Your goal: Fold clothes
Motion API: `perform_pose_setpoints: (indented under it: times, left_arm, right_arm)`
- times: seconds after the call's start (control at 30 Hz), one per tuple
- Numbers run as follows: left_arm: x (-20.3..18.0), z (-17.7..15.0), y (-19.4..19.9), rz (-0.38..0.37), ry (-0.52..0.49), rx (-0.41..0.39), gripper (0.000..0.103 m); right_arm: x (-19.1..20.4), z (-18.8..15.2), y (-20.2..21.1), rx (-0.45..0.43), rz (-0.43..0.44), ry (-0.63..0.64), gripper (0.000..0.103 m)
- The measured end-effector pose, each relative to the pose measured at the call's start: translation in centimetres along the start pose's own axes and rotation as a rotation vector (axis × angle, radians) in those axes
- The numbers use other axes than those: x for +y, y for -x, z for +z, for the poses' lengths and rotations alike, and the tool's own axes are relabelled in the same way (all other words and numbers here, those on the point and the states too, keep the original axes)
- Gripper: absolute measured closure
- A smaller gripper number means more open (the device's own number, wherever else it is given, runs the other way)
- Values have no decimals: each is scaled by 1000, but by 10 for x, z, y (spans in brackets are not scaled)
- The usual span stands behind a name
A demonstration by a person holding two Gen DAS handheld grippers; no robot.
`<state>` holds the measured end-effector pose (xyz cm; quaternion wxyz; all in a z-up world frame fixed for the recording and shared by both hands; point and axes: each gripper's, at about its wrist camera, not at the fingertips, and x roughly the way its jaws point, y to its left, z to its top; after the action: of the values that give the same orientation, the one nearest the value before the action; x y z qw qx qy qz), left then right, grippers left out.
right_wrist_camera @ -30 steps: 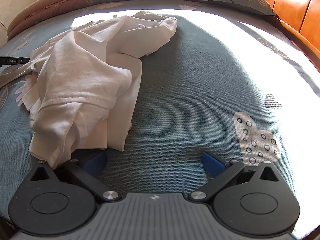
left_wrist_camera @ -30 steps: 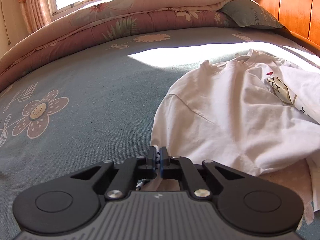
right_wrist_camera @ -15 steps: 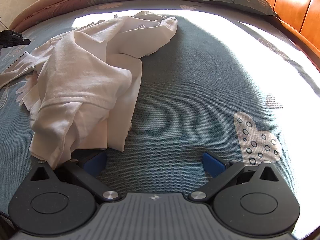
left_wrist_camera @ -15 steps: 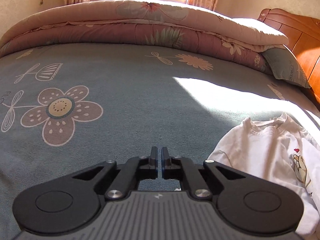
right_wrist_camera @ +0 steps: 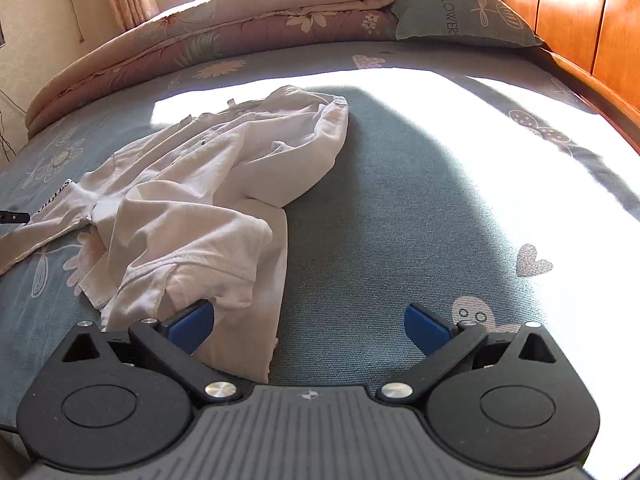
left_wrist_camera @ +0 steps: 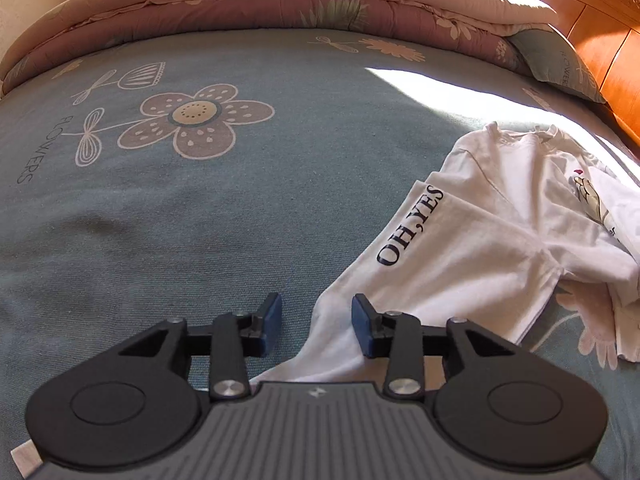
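Through the left wrist camera I see my left claw (left_wrist_camera: 317, 326) with its jaws opening, a modest gap between the blue pads (left_wrist_camera: 272, 322); a sleeve of the white shirt (left_wrist_camera: 480, 240) runs down between them toward the camera, and the pads do not press on it. The shirt lies crumpled to the right on the blue-green bed (left_wrist_camera: 200, 216), the words "OH,YES" printed along that sleeve and a small cartoon print farther right. A big flower is printed on the sheet at the left, a folded pink quilt (left_wrist_camera: 320, 4) lies along the far side, and a pillow (left_wrist_camera: 560, 64) rests by the wooden headboard (left_wrist_camera: 600, 24). Through the right wrist camera, my right claw (right_wrist_camera: 310, 326) stands wide open and holds nothing; its left pad (right_wrist_camera: 192, 326) sits just under the near edge of the shirt (right_wrist_camera: 192, 216), its right pad over bare sheet. The shirt is heaped on the left half of the bed (right_wrist_camera: 400, 240), partly in a bright patch of sun, with the quilt (right_wrist_camera: 224, 40), pillow (right_wrist_camera: 456, 16) and headboard (right_wrist_camera: 580, 12) behind.
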<state>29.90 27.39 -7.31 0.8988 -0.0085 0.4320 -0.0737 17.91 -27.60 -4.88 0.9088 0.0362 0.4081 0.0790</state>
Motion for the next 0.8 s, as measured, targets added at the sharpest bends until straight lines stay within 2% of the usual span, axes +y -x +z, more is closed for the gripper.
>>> perform_pose_setpoints:
  times: [0.2, 0.23, 0.33, 0.37, 0.5, 0.53, 0.6, 0.67, 0.77, 0.8]
  left_arm:
    - [-22, -18, 6, 75, -146, -38, 59]
    - [-24, -17, 6, 80, -140, -37, 60]
    - [-23, -11, 6, 99, -107, -56, 102]
    - [-21, -7, 5, 118, -87, -65, 102]
    - [-1, 11, 5, 221, 18, -105, 98]
    - [8, 14, 10, 219, 49, -125, 98]
    - [27, 13, 26, 188, 120, -160, 92]
    - [46, 9, 44, 175, 190, -188, 74]
    - [68, -14, 66, 219, 244, -184, 62]
    - [75, -24, 72, 236, 269, -176, 61]
  right_arm:
    - [11, -5, 0, 9, 4, 21, 0]
    - [12, -7, -2, 17, 3, 20, 0]
    - [15, -10, -3, 28, -3, 4, 0]
    - [15, -11, -2, 27, -3, -2, 0]
    - [17, -12, 2, 22, -1, -10, 0]
    - [18, -12, 3, 20, -1, -7, 0]
    - [19, -12, 5, 15, 2, 0, 0]
    - [19, -13, 7, 10, 5, 2, 0]
    - [16, -13, 6, 10, 12, -15, 0]
    - [16, -13, 6, 10, 16, -19, 0]
